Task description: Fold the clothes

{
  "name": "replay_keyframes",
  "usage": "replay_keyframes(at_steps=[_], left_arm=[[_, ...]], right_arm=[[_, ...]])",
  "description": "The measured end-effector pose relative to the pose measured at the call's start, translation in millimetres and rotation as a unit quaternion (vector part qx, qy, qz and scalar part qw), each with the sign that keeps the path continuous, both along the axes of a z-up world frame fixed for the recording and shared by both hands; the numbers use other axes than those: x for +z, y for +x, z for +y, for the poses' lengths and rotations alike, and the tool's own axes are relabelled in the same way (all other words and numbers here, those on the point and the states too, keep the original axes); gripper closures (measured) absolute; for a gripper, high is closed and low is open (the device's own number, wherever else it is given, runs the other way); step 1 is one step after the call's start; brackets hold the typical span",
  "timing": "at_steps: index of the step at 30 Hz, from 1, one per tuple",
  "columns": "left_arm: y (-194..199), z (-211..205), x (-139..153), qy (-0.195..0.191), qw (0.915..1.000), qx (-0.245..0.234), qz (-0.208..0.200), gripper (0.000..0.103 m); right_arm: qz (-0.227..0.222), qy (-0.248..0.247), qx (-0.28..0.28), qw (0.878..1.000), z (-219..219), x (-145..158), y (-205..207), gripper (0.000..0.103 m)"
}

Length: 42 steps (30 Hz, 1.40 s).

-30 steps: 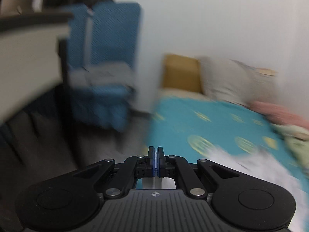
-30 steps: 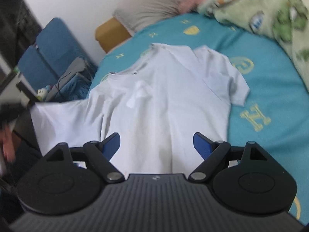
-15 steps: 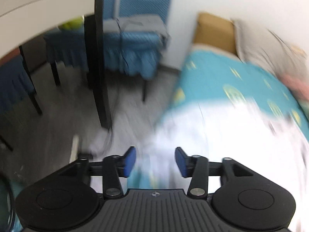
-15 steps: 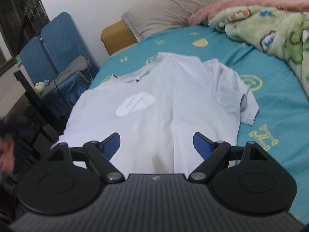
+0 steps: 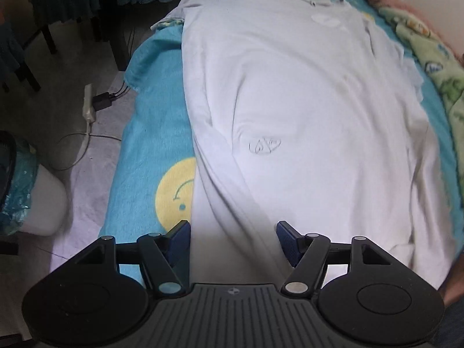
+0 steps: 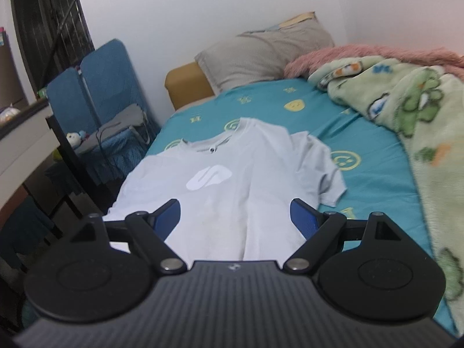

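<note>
T-shirt (image 5: 304,110) lies flat, seemingly below both spread jaws.

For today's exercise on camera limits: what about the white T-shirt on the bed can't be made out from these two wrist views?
- White T-shirt hem: right wrist view, hidden behind the right gripper.
- Its left sleeve: right wrist view, not visible past the bed's edge.
- Small outline mark: left wrist view, too faint to read.
- Near hem: left wrist view, hidden behind the left gripper.

One white T-shirt (image 6: 232,185), one grey pillow (image 6: 266,55), one green blanket (image 6: 406,110), two blue chairs (image 6: 95,87)
</note>
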<state>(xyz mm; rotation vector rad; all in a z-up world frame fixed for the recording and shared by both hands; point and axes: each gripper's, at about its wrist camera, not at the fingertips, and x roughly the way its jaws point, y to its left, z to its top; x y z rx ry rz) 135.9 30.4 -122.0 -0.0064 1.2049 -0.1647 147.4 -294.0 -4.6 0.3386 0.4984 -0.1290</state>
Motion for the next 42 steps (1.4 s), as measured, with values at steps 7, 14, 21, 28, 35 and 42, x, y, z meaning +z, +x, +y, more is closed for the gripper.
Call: replay_keyframes(at_steps=[7,14,21,28,35,42], left_arm=[[1,13,17,-0.035,0.999,0.022,0.016,0.092],[7,53,58,-0.142,0.9864,0.051,0.063,0.099],[19,74,47,-0.007,0.9939,0.036,0.104,0.097],[-9,40,82,0.027,0.9995,-0.01,-0.009,0.047],[-19,-9,129,-0.01,0.984,0.004,-0.178,0.009],[3,-47,101,-0.083,0.9693,0.018,-0.231,0.003]], right_arm=[[0.01,0.007,-0.006,1.0,4,-6,-23,0.019],[0.018,0.013,-0.004,1.0,7,-12,-26,0.019],[0.017,0.019,-0.002,1.0,5,-12,-23,0.019],[0.016,0.026,0.0,1.0,4,-12,-20,0.019],[-0.007,0.095,-0.033,0.995,-39,-1,-16,0.019],[-0.002,0.254,-0.092,0.963,-123,-25,28,0.02]])
